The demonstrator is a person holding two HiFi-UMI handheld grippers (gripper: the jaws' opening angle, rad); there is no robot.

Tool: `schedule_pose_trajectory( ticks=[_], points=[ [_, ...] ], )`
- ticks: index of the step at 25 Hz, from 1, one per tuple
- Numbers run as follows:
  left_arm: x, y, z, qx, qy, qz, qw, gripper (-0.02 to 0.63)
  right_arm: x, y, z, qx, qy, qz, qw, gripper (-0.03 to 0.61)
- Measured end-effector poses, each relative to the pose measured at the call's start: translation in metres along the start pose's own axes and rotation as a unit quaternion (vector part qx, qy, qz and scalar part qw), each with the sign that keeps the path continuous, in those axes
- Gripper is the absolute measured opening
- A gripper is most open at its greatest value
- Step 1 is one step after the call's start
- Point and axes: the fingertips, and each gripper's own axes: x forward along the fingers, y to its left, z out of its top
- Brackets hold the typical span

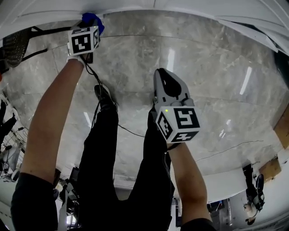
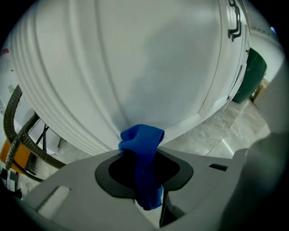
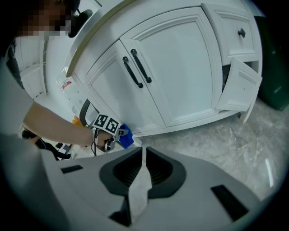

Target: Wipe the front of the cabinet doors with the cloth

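In the head view the left gripper (image 1: 89, 25) hides its own jaws behind its marker cube; only a scrap of the blue cloth (image 1: 92, 20) shows at the cube's 1 o'clock. The top edge cuts off the cabinet (image 1: 189, 6). In the left gripper view, the door handle (image 2: 236, 20) at 1 o'clock runs out of frame.

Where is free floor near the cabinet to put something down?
The marble floor before the cabinet doors, right of the blue cloth, is bare. Left of the cloth a braided hose crowds the floor.
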Motion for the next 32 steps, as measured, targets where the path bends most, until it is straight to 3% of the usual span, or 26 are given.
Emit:
schedule_pose_trajectory(
  ticks=[5, 8, 15, 17, 20, 22, 25, 28, 32],
  points=[
    [-0.003, -0.085, 0.029, 0.057, -0.033, -0.062, 0.9959, 0.107, 0.028, -0.030, -0.006, -0.040, 0.015, -0.024, 0.999, 0.029],
    [-0.009, -0.129, 0.041, 0.072, -0.043, -0.096, 0.9918, 0.107, 0.066, -0.024, -0.012, -0.054, 0.039, -0.010, 0.998, 0.029],
    [-0.026, -0.181, 0.073, 0.100, -0.057, -0.151, 0.9818, 0.107, 0.110, -0.016, -0.022, -0.018, 0.081, -0.005, 0.997, 0.029],
    [-0.038, -0.184, 0.081, 0.095, -0.058, -0.158, 0.9812, 0.107, 0.101, -0.020, -0.023, 0.008, 0.082, -0.008, 0.997, 0.029],
    [-0.077, -0.180, 0.091, 0.054, -0.078, -0.152, 0.9838, 0.107, 0.072, -0.032, -0.018, 0.019, 0.069, -0.034, 0.997, 0.029],
    [-0.117, -0.177, 0.094, 0.032, -0.102, -0.143, 0.9839, 0.107, 0.042, -0.038, 0.000, -0.004, 0.039, -0.065, 0.997, 0.029],
    [-0.180, -0.170, 0.117, 0.007, -0.155, -0.128, 0.9796, 0.107, 0.000, -0.035, 0.066, -0.076, -0.041, -0.096, 0.992, 0.029],
    [-0.247, -0.159, 0.152, -0.026, -0.209, -0.103, 0.9722, 0.107, -0.036, -0.011, 0.141, -0.124, -0.112, -0.077, 0.983, 0.029],
    [-0.331, -0.154, 0.200, -0.041, -0.280, -0.064, 0.9570, 0.107, -0.075, 0.032, 0.203, -0.170, -0.156, -0.027, 0.973, 0.029]
  ],
)
